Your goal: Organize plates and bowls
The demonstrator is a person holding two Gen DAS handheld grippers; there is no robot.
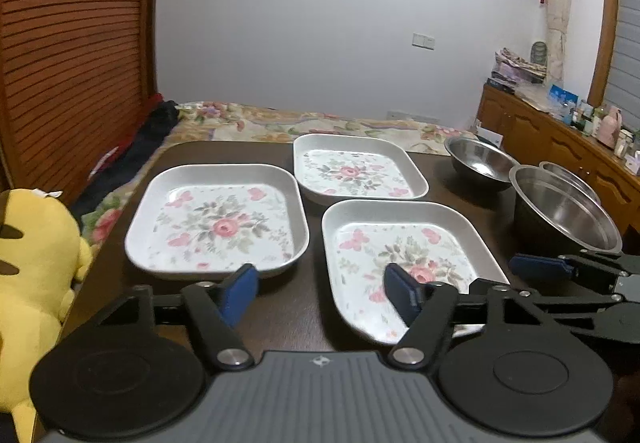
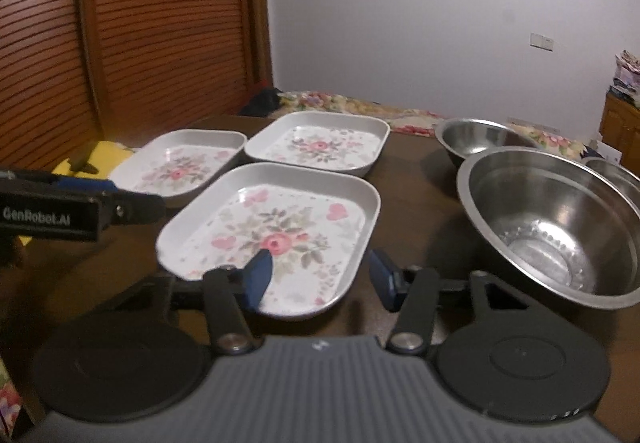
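Dark wooden surface point(image 1: 288, 307) carries three floral plates point(image 1: 218, 219) beside three steel bowls point(image 2: 552, 227). Both left tongs point(image 1: 320, 295) and right tongs point(image 2: 320, 275) hang wide, gripping nothing, over the nearest plate point(image 2: 276, 235).

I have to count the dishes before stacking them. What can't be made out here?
- Third steel bowl: only a rim sliver in both views, hidden behind the big steel bowl.
- Nearest floral rectangular plate: near edge covered by the left gripper.
- Dresser clutter: too small to identify.
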